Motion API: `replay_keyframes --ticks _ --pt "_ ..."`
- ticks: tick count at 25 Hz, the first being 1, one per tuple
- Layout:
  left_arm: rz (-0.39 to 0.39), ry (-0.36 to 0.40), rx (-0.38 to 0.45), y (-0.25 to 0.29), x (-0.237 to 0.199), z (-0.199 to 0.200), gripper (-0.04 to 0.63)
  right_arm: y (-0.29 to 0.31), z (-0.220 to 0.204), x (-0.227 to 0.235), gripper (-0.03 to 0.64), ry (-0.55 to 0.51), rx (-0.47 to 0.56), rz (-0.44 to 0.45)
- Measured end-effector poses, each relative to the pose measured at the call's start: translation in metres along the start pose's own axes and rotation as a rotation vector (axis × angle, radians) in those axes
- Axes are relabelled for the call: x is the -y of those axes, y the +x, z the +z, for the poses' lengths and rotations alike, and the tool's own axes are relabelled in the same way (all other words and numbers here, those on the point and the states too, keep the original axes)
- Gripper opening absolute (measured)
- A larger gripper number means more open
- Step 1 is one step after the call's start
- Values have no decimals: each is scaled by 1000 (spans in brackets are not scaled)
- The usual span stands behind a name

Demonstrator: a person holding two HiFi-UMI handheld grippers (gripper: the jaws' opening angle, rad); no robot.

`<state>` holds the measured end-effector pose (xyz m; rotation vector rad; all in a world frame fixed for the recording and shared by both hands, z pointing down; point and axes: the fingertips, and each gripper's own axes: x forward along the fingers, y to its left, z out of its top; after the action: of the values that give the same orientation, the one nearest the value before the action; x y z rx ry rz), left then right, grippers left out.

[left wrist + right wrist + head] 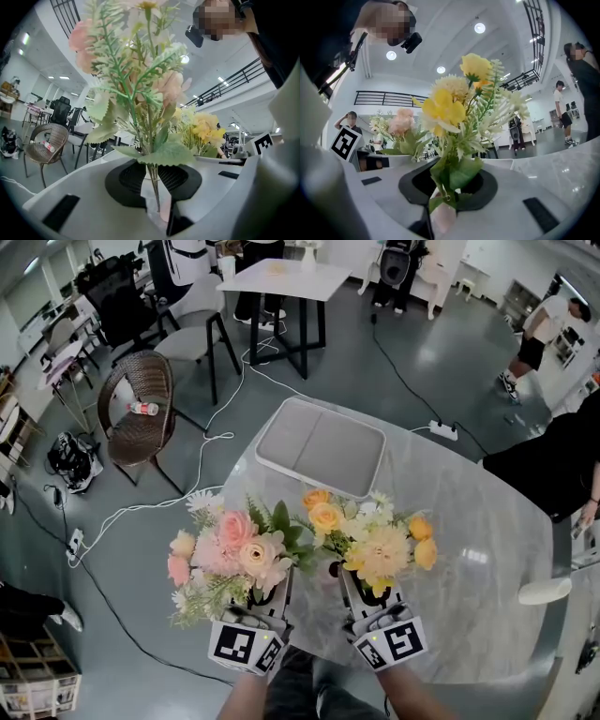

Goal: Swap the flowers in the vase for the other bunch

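Observation:
I hold two bunches of artificial flowers upright over the near part of the marble table (487,549). The pink bunch (230,554) has its green stems (153,187) pinched between the pads of my left gripper (267,598). The yellow and orange bunch (375,540) stands next to it on the right, with my right gripper (364,594) shut on its stems (440,194). In each gripper view the other bunch shows beside the held one: the yellow bunch (204,131) and the pink bunch (401,123). The blooms nearly touch. I cannot make out a vase.
A white tray (321,446) lies at the table's far edge. A white dish (546,592) sits at the right rim. A person in black (553,460) stands by the right side. A wicker chair (139,413), cables and a power strip (442,430) are on the floor beyond.

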<state>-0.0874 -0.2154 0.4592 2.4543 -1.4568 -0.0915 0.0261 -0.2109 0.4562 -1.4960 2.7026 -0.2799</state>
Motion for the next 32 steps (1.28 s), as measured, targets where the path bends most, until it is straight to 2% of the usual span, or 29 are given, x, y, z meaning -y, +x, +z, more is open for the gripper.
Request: replay_keyframes --ticks 13,20,28,32 --pt "-7 -11 4 -1 0 -2 83 -4 -3 -8 100 -30 -4 23" --pt "-4 -19 7 -1 1 -1 83 -7 -3 -11 132 -45 -12 39" --pt "-3 -20 11 -1 1 0 83 -10 -7 -12 206 -70 -39 41" --pt "-9 -18 9 0 0 -2 83 -10 -12 -10 215 -64 -47 36"
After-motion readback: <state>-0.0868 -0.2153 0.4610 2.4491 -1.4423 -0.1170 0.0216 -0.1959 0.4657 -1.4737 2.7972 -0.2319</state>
